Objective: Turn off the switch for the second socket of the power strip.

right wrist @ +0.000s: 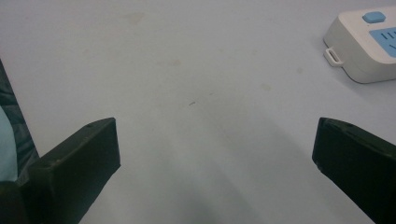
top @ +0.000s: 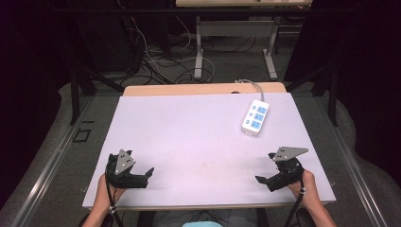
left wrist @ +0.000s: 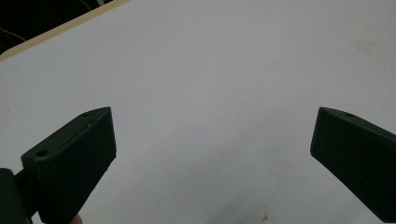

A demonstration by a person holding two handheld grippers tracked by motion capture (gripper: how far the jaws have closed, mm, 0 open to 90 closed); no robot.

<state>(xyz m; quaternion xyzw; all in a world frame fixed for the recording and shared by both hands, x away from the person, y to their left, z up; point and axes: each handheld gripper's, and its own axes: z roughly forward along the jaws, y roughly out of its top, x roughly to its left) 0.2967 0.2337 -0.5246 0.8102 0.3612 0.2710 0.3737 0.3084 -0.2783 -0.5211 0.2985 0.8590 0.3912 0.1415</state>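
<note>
A white power strip (top: 255, 117) with blue sockets lies at the table's far right, its grey cable running off the back edge. In the right gripper view its near end (right wrist: 362, 44) sits at the upper right, well away from the jaws. My left gripper (top: 150, 174) rests near the front left of the table, open, nothing between its jaws (left wrist: 212, 154). Near the front right, my right gripper (top: 261, 179) is open too and points toward the table's middle; its jaws stand wide apart (right wrist: 215, 158) over bare surface.
The table has a pale lilac top (top: 189, 137) with a wooden strip (top: 189, 89) along its back edge. Behind it are a second table's legs (top: 198, 61) and loose cables on the floor. Dark curtains close in both sides.
</note>
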